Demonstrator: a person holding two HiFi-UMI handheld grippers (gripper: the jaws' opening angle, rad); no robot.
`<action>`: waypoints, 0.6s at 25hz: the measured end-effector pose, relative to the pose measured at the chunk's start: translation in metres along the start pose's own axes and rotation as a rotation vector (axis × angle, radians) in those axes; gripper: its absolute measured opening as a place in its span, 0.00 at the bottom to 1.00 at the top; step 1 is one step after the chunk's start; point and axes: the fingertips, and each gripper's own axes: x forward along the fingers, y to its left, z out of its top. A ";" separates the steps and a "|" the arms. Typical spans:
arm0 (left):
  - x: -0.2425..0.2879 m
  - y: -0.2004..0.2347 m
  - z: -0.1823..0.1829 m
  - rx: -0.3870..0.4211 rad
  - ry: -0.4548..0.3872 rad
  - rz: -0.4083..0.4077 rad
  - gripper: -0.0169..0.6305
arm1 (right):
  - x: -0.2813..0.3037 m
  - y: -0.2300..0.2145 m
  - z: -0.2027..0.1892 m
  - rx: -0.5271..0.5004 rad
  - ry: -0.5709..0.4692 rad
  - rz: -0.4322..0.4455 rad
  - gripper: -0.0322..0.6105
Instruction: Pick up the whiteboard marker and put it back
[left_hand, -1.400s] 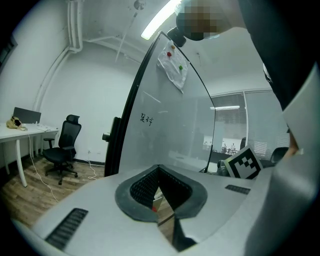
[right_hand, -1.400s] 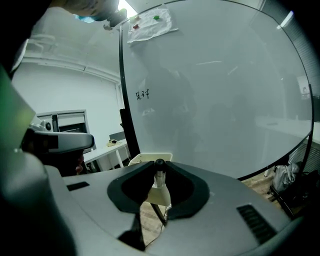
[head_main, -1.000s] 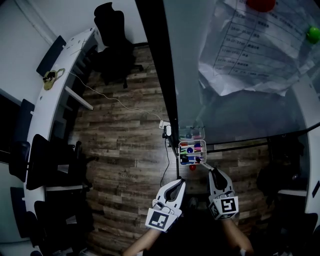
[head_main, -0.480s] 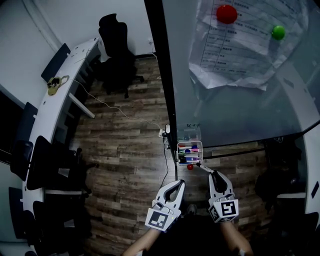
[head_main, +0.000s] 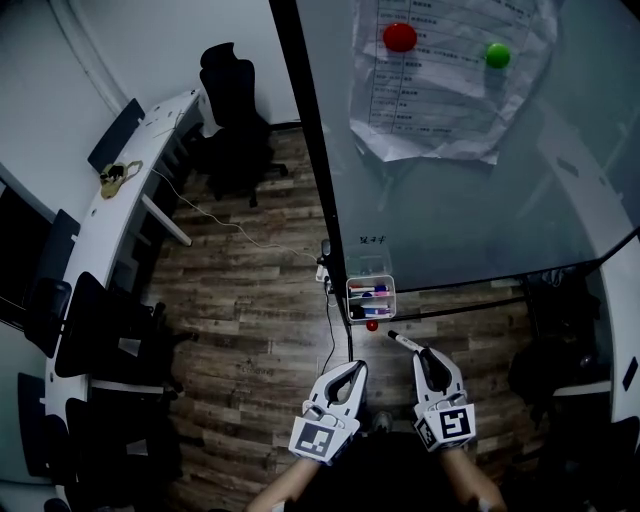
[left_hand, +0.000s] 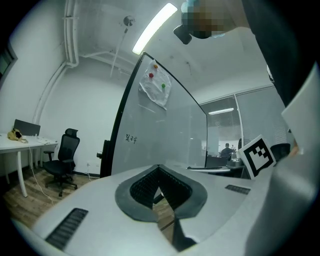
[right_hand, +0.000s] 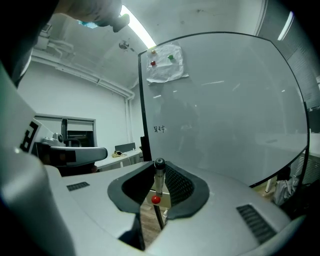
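We hold the whiteboard marker in the right hand-held gripper, whose jaws are clamped on its rear end. The barrel runs out past the fingertips, ahead and a little to the left. In the right gripper view the marker stands end-on between the pads, and a red magnet shows just beyond it. The pen tray at the foot of the whiteboard lies further along that same line, near the marker's free tip but apart from it. By our reading, putting it back calls for a short push forward and left along the marker's own axis. The left hand-held gripper hangs beside the right one, jaws together on nothing, about as near the tray.
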 end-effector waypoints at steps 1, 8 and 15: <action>-0.003 -0.003 0.000 0.002 0.000 0.004 0.04 | -0.005 0.002 0.000 0.000 -0.002 0.004 0.17; -0.021 -0.024 -0.007 0.022 0.015 0.030 0.04 | -0.043 0.015 0.000 0.005 -0.011 0.041 0.17; -0.038 -0.046 -0.006 0.037 0.018 0.054 0.04 | -0.073 0.020 0.003 0.017 -0.025 0.071 0.17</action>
